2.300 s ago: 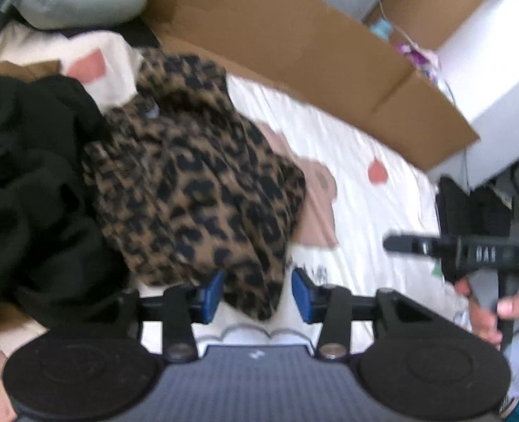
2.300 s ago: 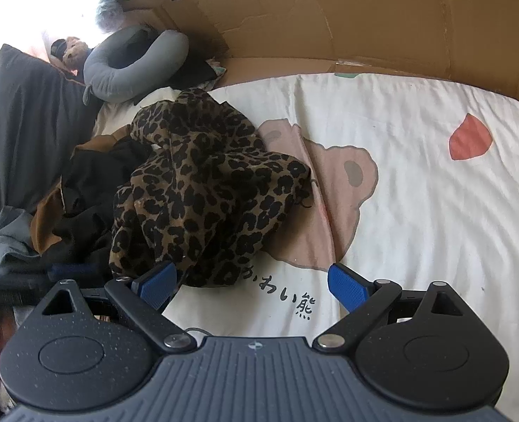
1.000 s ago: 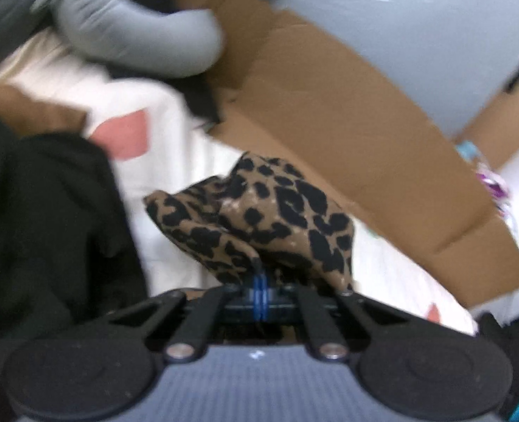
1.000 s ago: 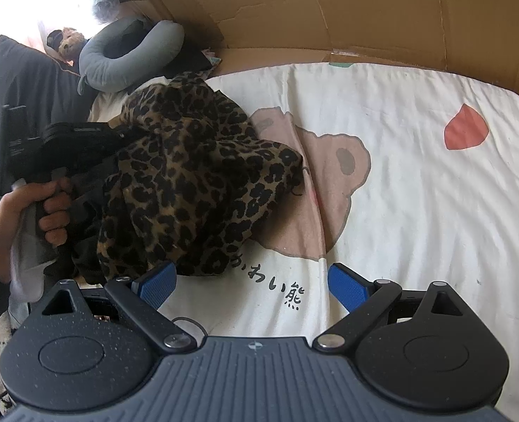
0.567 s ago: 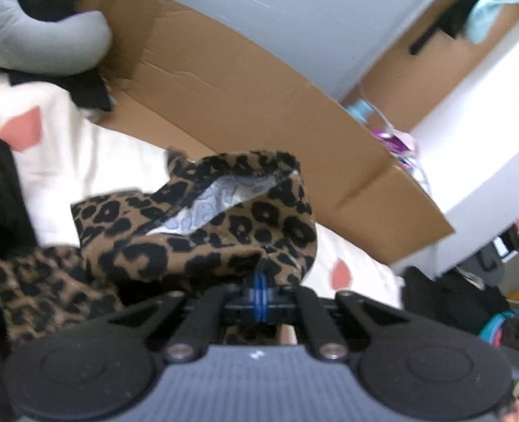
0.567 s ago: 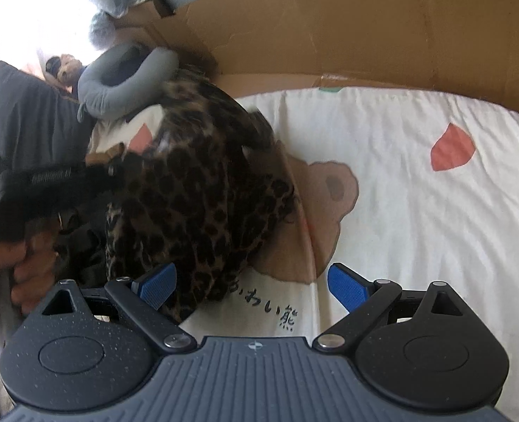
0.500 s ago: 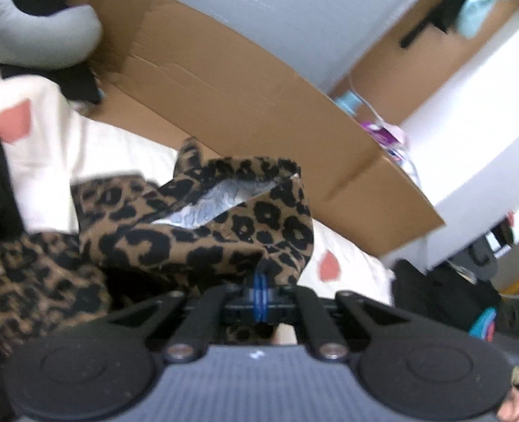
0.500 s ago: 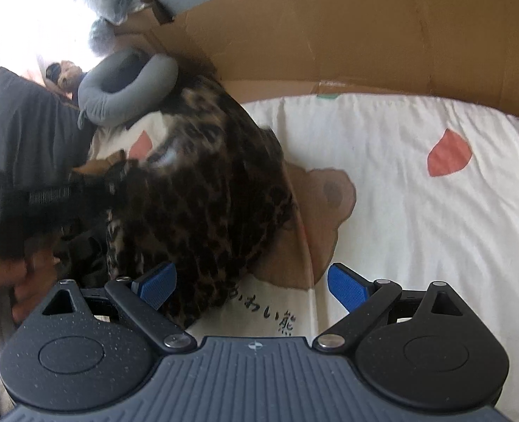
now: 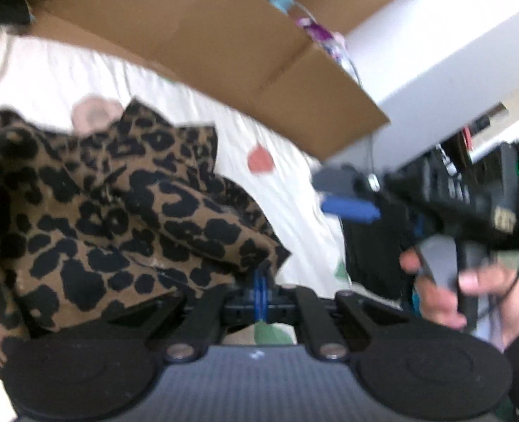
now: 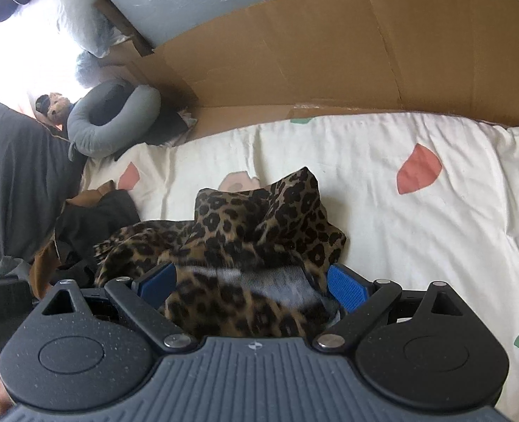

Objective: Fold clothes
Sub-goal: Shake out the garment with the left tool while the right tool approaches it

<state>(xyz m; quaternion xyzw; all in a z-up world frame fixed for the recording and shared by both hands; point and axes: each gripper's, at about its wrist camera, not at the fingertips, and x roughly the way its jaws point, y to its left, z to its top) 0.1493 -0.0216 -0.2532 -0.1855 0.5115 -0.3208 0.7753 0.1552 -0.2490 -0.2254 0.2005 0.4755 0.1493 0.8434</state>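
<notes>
**Leopard garment pinched left, between spread jaws right**

Left wrist view: left gripper (image 9: 261,283) at lower centre, blue pads pressed together on an edge of the leopard garment (image 9: 111,211). Garment bunched across the left half of the frame, trailing off the left edge, lying over the white sheet (image 9: 66,77). Pink bear ear print just above the cloth at upper left; red patch on the sheet right of it. Cardboard (image 9: 196,35) slanting across the top, from upper left down to centre right. Right gripper (image 9: 350,197) at centre right, blurred, one blue pad showing, a hand (image 9: 463,292) wrapped round its handle at lower right; spread or pressed together cannot be told here.

Right wrist view: right gripper (image 10: 252,285) at the bottom, blue pads spread wide. Garment (image 10: 259,225) heaped at centre, part of it lying between the pads, grey lining showing there; pads beside the cloth, not pressing on it. Sheet (image 10: 435,246) filling the right half, with a red patch at centre right and a green one at the lower right edge. Dark clothes (image 10: 90,225) just left of the garment. Grey neck pillow (image 10: 111,123) at upper left against the cardboard (image 10: 329,56), which stands along the far edge of the sheet. Dark pillow (image 10: 17,183) at the left edge.
</notes>
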